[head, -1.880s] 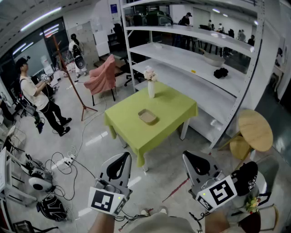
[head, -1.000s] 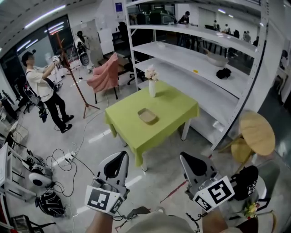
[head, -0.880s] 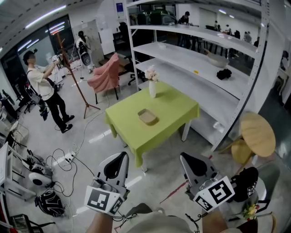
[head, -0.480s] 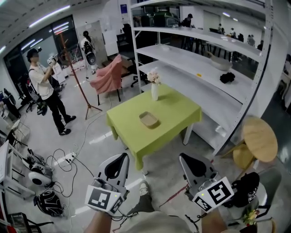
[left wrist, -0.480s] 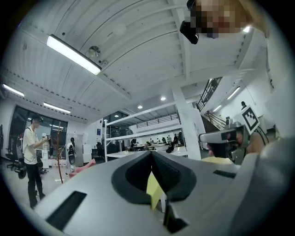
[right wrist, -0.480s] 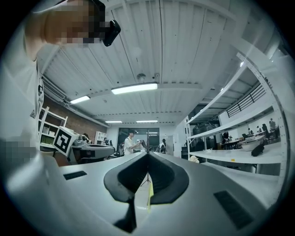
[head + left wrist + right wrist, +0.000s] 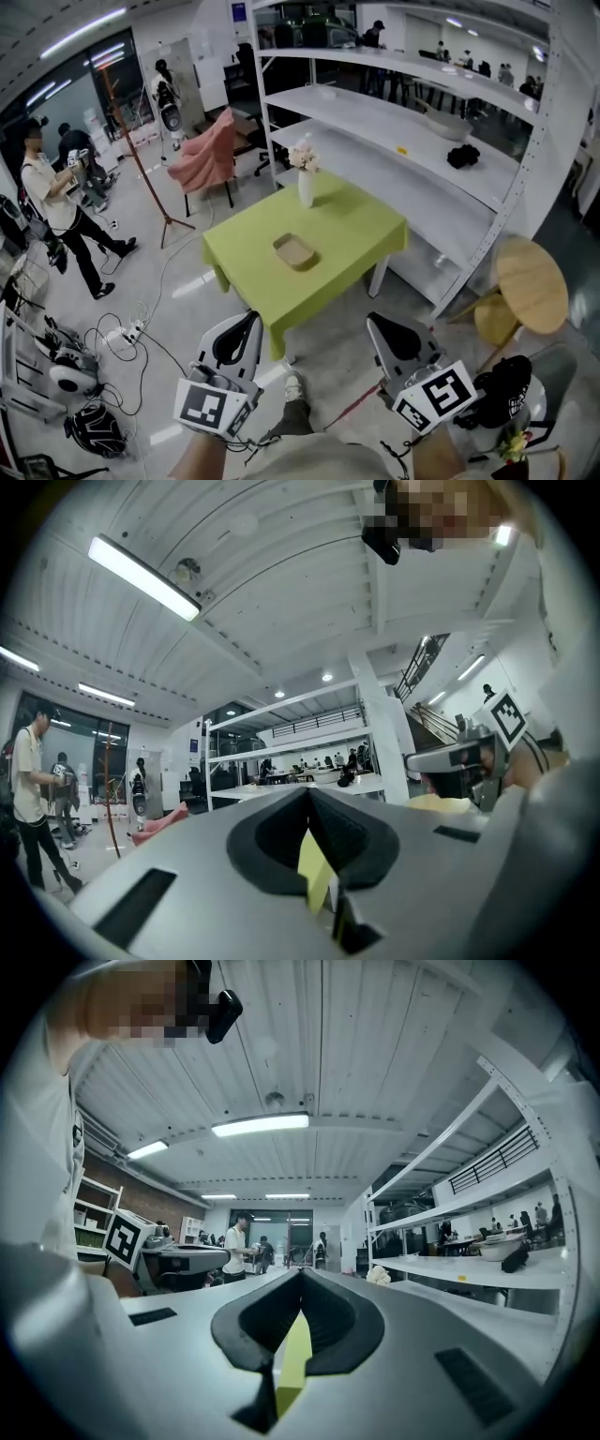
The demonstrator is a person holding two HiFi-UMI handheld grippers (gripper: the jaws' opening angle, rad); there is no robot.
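My left gripper (image 7: 246, 321) and my right gripper (image 7: 379, 322) are held side by side at the bottom of the head view, both pointing up and forward. Each is shut with nothing in it. In the left gripper view the left gripper (image 7: 307, 795) shows its jaws pressed together, with only a sliver of green behind them. The right gripper (image 7: 300, 1275) looks the same in its own view. Ahead stands a table under a lime-green cloth (image 7: 352, 230). On it are a shallow tan tray (image 7: 296, 251) and a white vase of flowers (image 7: 305, 180).
A tall white shelf rack (image 7: 394, 122) stands behind and right of the table. A round wooden table (image 7: 532, 272) is at the right, a pink-draped chair (image 7: 211, 155) and a coat stand (image 7: 141, 164) behind left. A person (image 7: 52, 202) stands at left; cables (image 7: 122, 333) lie on the floor.
The view has moved forward toward the green table. A foot has come into sight below the grippers. The person at left has shifted further left. Both grippers stay shut.
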